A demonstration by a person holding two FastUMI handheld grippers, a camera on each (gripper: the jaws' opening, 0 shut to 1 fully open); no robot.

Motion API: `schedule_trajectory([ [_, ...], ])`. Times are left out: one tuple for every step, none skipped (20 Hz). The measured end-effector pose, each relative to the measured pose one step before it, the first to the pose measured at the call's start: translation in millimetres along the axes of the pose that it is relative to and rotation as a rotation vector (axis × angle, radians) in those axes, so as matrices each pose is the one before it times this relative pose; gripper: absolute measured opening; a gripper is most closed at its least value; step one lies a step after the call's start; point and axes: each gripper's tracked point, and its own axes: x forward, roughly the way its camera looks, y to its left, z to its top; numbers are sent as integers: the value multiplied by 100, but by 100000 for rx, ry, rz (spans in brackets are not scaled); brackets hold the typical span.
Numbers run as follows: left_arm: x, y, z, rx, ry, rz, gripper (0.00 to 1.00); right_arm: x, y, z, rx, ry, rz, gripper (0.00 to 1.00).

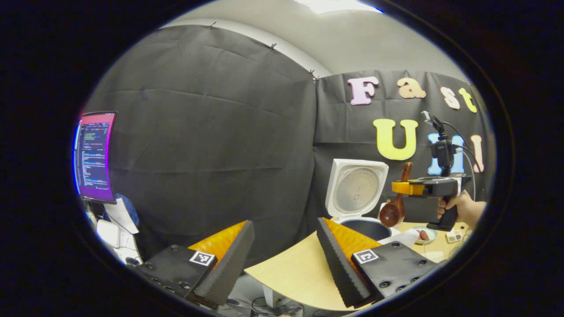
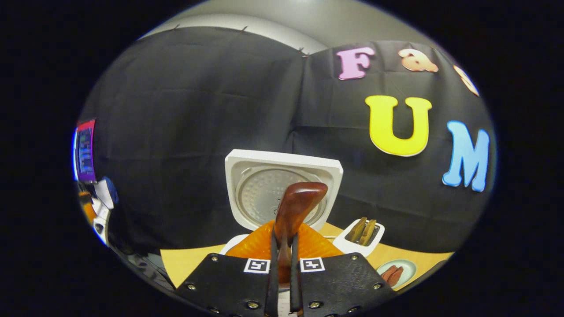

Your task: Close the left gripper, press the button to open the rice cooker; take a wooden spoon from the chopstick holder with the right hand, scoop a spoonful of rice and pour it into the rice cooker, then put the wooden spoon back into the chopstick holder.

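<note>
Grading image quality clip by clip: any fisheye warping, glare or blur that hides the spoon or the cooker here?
Left gripper view: fisheye bends the pale wooden table edge; the monitor glows bright; the white rice cooker with raised lid and the brown wooden spoon in the right gripper stay sharp. Right gripper view: the spoon handle looms large and a little soft; the cooker lid stays legible.

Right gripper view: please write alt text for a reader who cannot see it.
The right claw is shut on a wooden spoon, whose handle stands up in front of the open rice cooker's lid. To the right, on the table, are a white holder and a small plate.
</note>
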Motion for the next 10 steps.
schedule_trajectory([
  [201,-546,138,195,-743,-1186,100,-789,-790,534,3910,-932,-578,11],
  [95,-598,444,230,-733,-1150,100,-910,-873,662,3464,-1056,-959,11],
  [245,-665,473,201,-835,-1206,100,-1053,-757,626,3213,-848,-736,11],
  [60,-600,425,236,-803,-1252,100,-840,-790,491,2747,-609,-728,11],
  [-3,-581,338,317,-696,-1136,98,-515,-896,374,2451,-834,-873,11],
  [124,-668,432,254,-719,-1209,98,-754,-968,414,1846,-457,-1219,11],
  [3,-710,415,136,-763,-1116,100,-932,-945,507,1370,-749,-1563,11],
  [72,-703,375,11,-781,-1260,100,-1062,-1049,581,617,-927,-1670,11],
  [-17,-667,402,69,-828,-1000,100,-1266,-1258,463,197,-577,-2049,11],
  [272,-741,288,-25,-685,-1059,100,-1162,-1431,334,257,-677,-2129,11],
])
